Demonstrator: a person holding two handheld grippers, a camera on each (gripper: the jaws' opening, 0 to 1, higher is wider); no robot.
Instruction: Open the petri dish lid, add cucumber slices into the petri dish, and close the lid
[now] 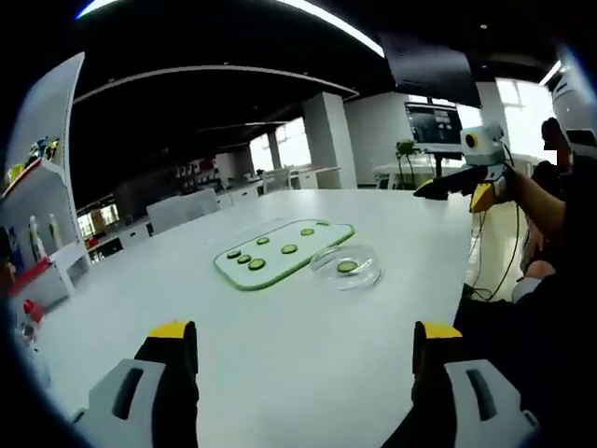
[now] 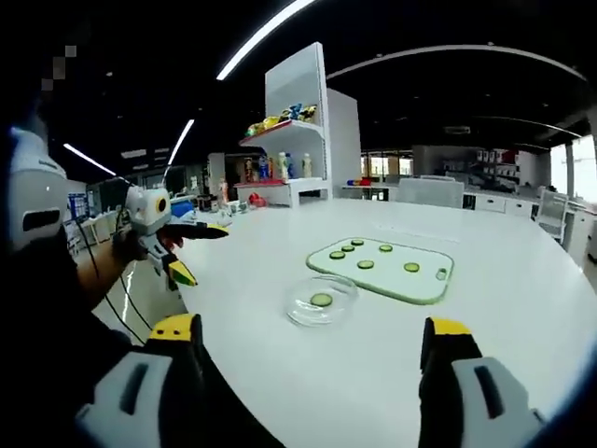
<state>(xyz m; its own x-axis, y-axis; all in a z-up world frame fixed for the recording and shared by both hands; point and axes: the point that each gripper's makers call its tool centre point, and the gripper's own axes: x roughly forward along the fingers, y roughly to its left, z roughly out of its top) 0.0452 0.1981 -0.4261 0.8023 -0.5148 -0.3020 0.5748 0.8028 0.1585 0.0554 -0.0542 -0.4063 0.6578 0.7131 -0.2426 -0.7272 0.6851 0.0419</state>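
Clear petri dish (image 1: pixel 346 267) with one cucumber slice (image 1: pixel 347 267) inside, sitting on the white surface (image 1: pixel 280 345) just off the green cutting board (image 1: pixel 284 250), roughly 12 o'clock ahead of both. Left gripper (image 1: pixel 306 359) and right gripper (image 2: pixel 315 359) wide open, holding nothing. Looks about equally far from either, tbh.

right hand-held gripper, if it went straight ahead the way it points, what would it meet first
Most likely the petri dish holding one cucumber slice, lying ahead between the open jaws of the right hand-held gripper. Bare table comes before it; depth is hard to judge.
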